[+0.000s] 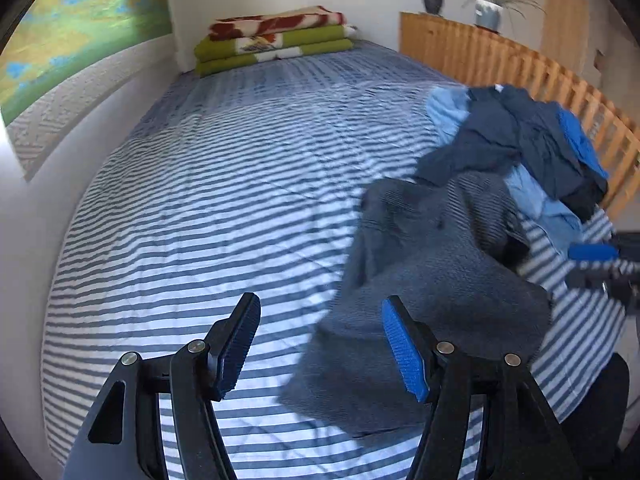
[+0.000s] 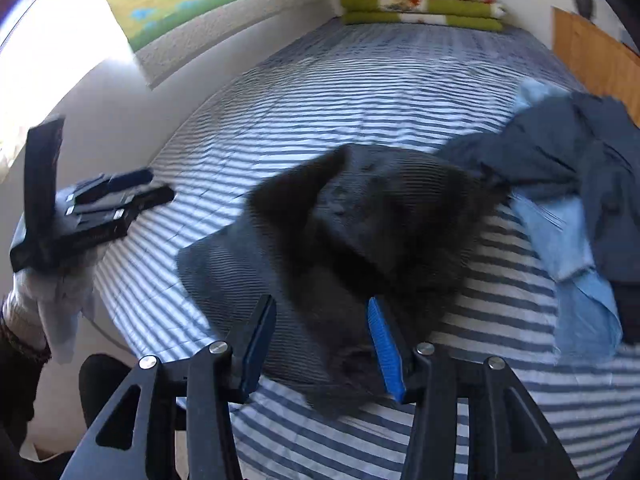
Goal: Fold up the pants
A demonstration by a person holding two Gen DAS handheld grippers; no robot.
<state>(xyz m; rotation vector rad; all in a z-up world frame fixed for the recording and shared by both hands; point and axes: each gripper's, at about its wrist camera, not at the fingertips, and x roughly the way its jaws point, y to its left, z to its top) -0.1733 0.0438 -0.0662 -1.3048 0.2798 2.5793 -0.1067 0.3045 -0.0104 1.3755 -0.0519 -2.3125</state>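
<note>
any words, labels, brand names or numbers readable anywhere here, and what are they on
None can be read.
Dark grey pants: no tag or print shows.
Pile of blue clothes: a small pale spot at the top may be a tag, too small to read.
Left gripper: a faint pale marking on its body, too blurred to read.
Folded blankets: pattern only, no lettering.

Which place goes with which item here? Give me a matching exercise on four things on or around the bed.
Items:
1. grey pants
2. folded blankets
3. pile of blue clothes
4. potted plant

Places:
A. stacked at the far end of the bed
B. on top of the wooden slatted rail
C. crumpled on the striped sheet just ahead of both grippers
D. heaped at the bed's right edge, beside the rail

Pairs: 1-C, 2-A, 3-D, 4-B
</note>
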